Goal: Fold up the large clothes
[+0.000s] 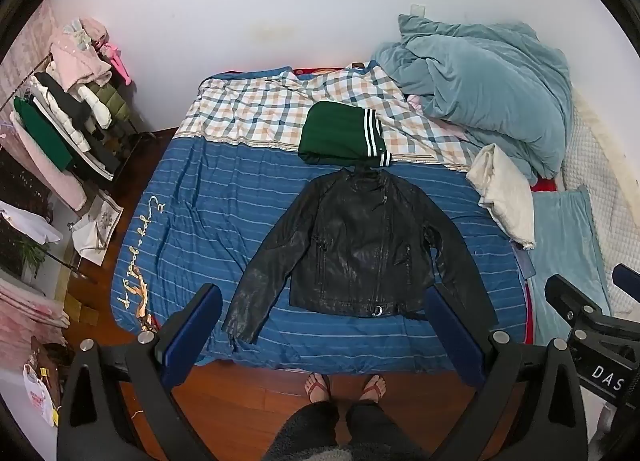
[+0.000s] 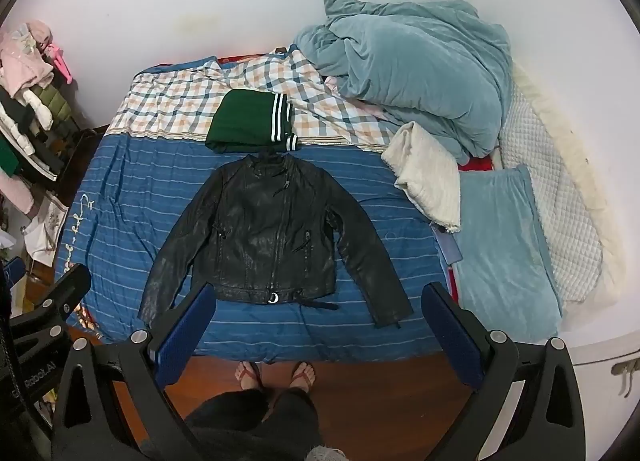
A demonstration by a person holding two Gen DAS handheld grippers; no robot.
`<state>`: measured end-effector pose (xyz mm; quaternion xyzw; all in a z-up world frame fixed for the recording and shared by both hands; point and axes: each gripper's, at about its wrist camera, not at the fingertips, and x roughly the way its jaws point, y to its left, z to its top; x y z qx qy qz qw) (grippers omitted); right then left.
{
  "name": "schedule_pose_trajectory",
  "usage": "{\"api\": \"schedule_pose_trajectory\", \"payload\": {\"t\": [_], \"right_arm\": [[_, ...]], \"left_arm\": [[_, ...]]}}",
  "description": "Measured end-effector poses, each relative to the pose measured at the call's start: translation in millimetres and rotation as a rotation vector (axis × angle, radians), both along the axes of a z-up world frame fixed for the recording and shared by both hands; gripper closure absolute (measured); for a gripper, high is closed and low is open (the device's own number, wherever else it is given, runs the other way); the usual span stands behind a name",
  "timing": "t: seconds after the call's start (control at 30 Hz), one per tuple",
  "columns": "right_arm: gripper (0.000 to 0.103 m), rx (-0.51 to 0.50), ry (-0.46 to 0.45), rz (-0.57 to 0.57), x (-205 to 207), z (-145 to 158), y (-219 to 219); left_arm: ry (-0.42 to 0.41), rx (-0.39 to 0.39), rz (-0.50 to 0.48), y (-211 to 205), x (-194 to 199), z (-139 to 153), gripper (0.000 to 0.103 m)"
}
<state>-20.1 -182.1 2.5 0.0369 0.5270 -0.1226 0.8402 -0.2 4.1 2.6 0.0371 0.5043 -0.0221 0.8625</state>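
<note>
Left wrist view: black leather jacket (image 1: 356,245) laid flat and face up at centre of blue striped bedsheet (image 1: 208,197), collar toward 12 o'clock, hem toward 6 o'clock, sleeves spread toward 7 and 5 o'clock. Zipper closed diagonally; metal ring on hem belt near 6 o'clock. Folded green garment with white stripes (image 1: 344,135) just beyond collar at 12 o'clock, edge apparently touching it. Checked cover (image 1: 256,109) under and behind green garment. Cream cloth (image 1: 504,197) at 3 o'clock of jacket, apart from sleeve. Heaped teal duvet (image 1: 484,77) at 2 o'clock. Clothes rack (image 1: 68,117) at 10 o'clock, off bed, over wooden floor (image 1: 248,401). Person's feet (image 1: 344,385) in sandals at 6 o'clock, just short of bed edge.

Left gripper (image 1: 324,335) held above bed's near edge, jaws spread wide, nothing between blue pads. Right wrist view: right gripper (image 2: 318,333) likewise spread wide and empty, clear of jacket (image 2: 268,233); neither tool touching fabric.
</note>
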Motion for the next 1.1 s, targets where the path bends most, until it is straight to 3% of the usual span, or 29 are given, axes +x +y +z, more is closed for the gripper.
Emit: {"api": "schedule_pose_trajectory", "payload": {"t": [1.1], "right_arm": [[0.0,0.004,-0.008,0.004,-3.3,8.9,-8.3]], "left_arm": [[-0.014,0.015,0.001,-6.1,5.1,9.4,0.0]]}}
